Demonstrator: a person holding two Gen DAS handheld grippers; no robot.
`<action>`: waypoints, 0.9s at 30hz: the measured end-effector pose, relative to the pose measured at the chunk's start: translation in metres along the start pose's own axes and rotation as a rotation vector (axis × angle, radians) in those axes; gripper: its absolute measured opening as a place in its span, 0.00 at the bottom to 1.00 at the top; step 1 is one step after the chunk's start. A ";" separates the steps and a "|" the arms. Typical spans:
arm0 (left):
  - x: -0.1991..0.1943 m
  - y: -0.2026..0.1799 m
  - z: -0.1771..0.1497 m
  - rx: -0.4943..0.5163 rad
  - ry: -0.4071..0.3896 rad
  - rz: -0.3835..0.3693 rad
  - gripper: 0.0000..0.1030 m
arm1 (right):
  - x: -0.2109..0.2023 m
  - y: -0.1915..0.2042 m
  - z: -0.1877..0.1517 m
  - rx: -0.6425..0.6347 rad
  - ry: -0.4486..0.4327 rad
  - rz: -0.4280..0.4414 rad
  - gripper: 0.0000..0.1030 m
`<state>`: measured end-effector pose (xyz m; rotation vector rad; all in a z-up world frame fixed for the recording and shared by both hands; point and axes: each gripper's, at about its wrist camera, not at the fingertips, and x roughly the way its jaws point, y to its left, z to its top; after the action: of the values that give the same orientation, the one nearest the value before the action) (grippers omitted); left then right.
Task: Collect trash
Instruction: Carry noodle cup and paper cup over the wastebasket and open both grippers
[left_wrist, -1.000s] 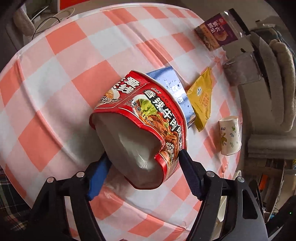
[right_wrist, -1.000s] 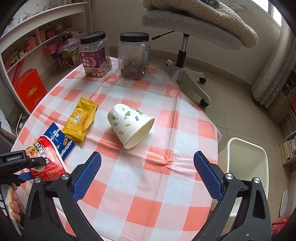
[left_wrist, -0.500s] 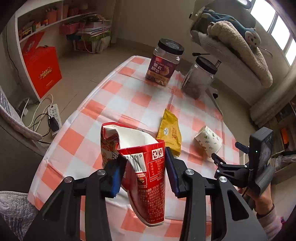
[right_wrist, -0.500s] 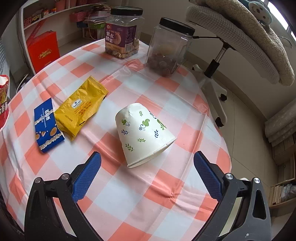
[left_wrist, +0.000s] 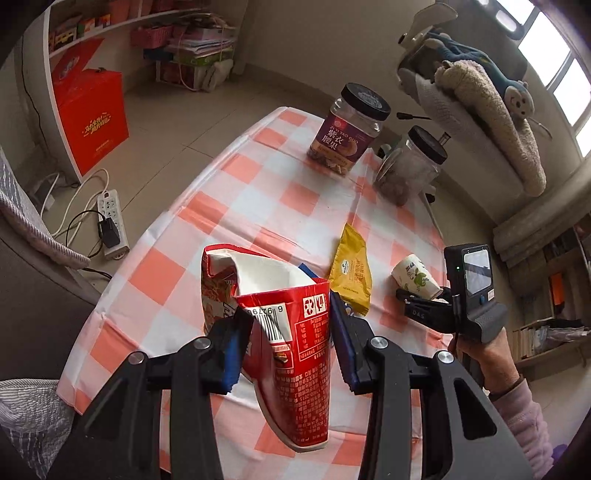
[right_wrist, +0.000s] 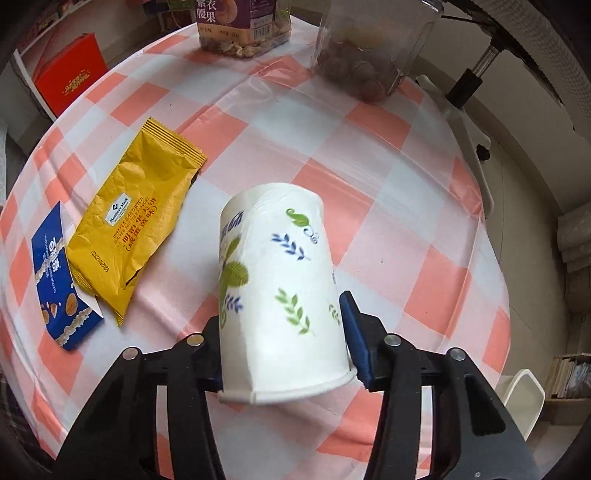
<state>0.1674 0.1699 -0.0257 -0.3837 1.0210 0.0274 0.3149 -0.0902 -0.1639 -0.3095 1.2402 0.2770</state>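
My left gripper (left_wrist: 291, 343) is shut on a crushed red noodle cup (left_wrist: 291, 350) and holds it above the near edge of the checked table (left_wrist: 258, 192). My right gripper (right_wrist: 284, 339) is closed around a white paper cup (right_wrist: 280, 291) with leaf prints; the cup lies on its side, rim toward me, on the checked table (right_wrist: 388, 184). In the left wrist view the right gripper (left_wrist: 424, 302) shows at the same cup (left_wrist: 413, 277). A yellow snack wrapper (right_wrist: 136, 214) and a blue wrapper (right_wrist: 59, 280) lie left of the cup.
Two black-lidded jars (left_wrist: 351, 129) (left_wrist: 410, 166) stand at the table's far end. An office chair with plush blankets (left_wrist: 480, 99) is behind them. A white bin (right_wrist: 521, 398) stands on the floor at the right. A red box (left_wrist: 92, 118) and a power strip (left_wrist: 110, 218) are at the left.
My right gripper moved in to the paper cup and closed around it. My left gripper stayed shut on the noodle cup, lifted off the table and tipped to face across it.
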 end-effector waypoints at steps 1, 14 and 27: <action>-0.001 0.002 0.001 -0.003 -0.002 -0.001 0.40 | -0.006 -0.001 -0.002 0.032 -0.018 0.026 0.36; -0.015 -0.003 0.006 -0.019 -0.075 -0.047 0.40 | -0.139 0.035 -0.045 0.154 -0.411 0.212 0.35; -0.020 -0.044 -0.001 0.057 -0.158 -0.127 0.40 | -0.202 0.006 -0.109 0.197 -0.720 0.117 0.37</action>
<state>0.1652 0.1314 0.0038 -0.3874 0.8378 -0.0847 0.1562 -0.1338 -0.0037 0.0422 0.5661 0.3257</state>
